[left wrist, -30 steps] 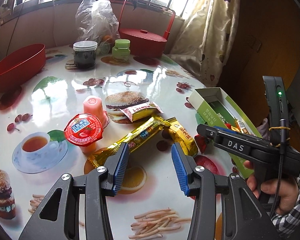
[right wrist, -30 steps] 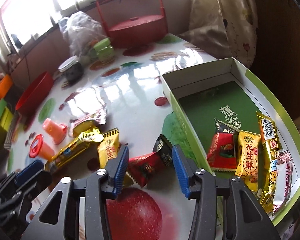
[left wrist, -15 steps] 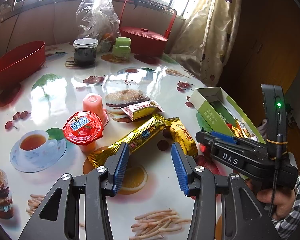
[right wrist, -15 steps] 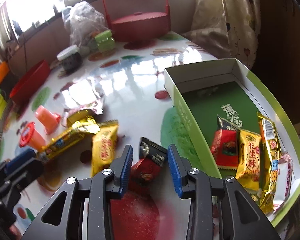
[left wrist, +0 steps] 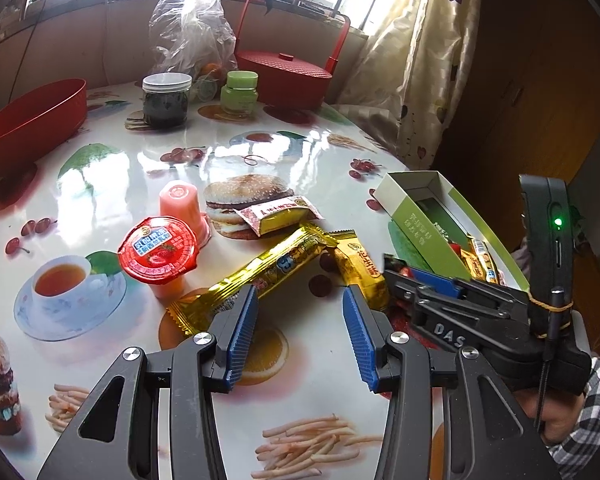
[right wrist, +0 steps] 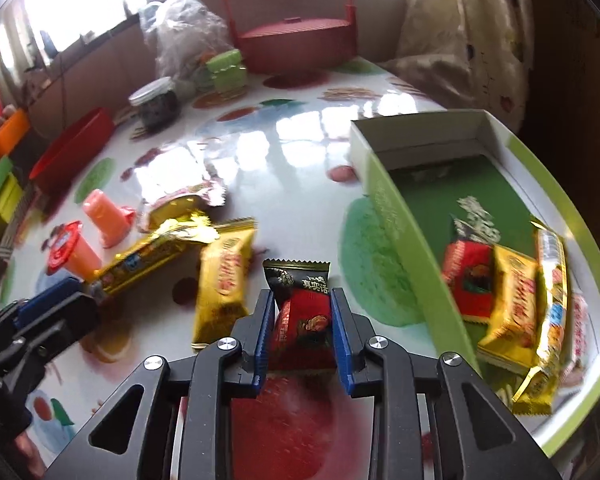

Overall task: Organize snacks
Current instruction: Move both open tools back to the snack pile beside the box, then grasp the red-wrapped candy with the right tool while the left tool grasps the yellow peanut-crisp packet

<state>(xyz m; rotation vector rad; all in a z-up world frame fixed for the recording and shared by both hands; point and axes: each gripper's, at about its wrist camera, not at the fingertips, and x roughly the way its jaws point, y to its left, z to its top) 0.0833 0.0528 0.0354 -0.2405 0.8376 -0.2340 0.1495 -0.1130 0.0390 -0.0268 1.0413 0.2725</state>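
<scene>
My right gripper (right wrist: 300, 294) is closing on a red-and-black snack packet (right wrist: 304, 320), and its blue pads touch both sides of it just above the table. To its right stands the green box (right wrist: 384, 216) holding a red packet (right wrist: 470, 280), a yellow packet (right wrist: 512, 312) and a gold bar (right wrist: 552, 292). My left gripper (left wrist: 300, 296) hovers open and empty over the table, near the end of a long gold bar (left wrist: 268, 272). Beside the bar lie a yellow packet (left wrist: 358, 268), a pink-and-yellow packet (left wrist: 278, 216) and two jelly cups (left wrist: 158, 252).
At the back of the table stand a red basin (left wrist: 32, 120), a dark jar (left wrist: 166, 100), a green jar (left wrist: 240, 94), a clear plastic bag (left wrist: 192, 32) and a red handled basket (left wrist: 284, 74). A curtain (left wrist: 420, 60) hangs past the table's right edge.
The right gripper's jaws have narrowed onto the red-and-black packet, which now stands straight between them. The left gripper has kept still and open.
</scene>
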